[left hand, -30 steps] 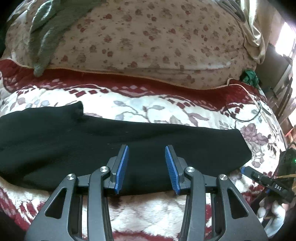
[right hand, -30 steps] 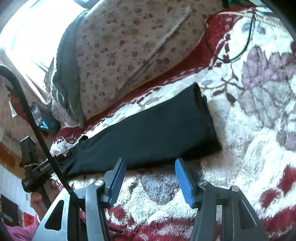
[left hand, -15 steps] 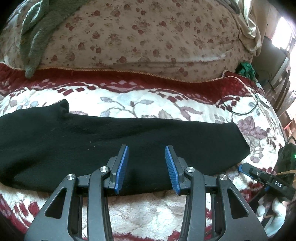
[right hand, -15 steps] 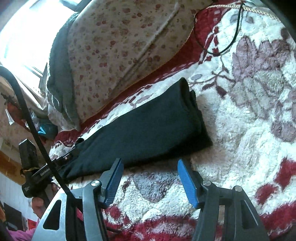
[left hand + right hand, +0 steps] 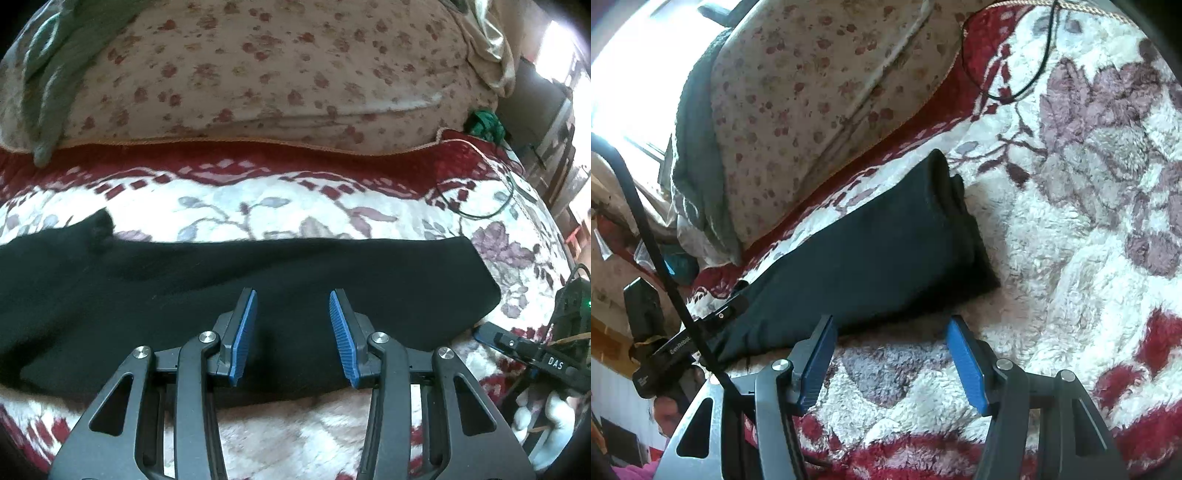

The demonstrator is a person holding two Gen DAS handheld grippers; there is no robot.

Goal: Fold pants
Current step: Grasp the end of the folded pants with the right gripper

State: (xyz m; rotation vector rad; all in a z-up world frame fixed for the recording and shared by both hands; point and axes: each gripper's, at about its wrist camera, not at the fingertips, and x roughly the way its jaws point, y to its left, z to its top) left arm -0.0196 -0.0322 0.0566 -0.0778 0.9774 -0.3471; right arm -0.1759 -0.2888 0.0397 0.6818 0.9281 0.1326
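Floral fleece blanket carries the black pants, lying lengthwise, halved. My left gripper has crept over them, my right gripper nearer their hem; both jaws spread, empty, next fold pending.

Spread left tool over black pants

- the pants are black cloth, matt, with a fine knit-like weave and no sheen.
- the blanket on the bed is thick fleece, fuzzy and rough-piled, in white, red and mauve.
- the quilt behind is thin flowered cotton-like cloth, smooth and slightly creased.
- the left tool has matt black plastic arms, shiny metal rivets and ribbed blue rubbery pads.
- the right tool looks the same, with smoother blue pads.
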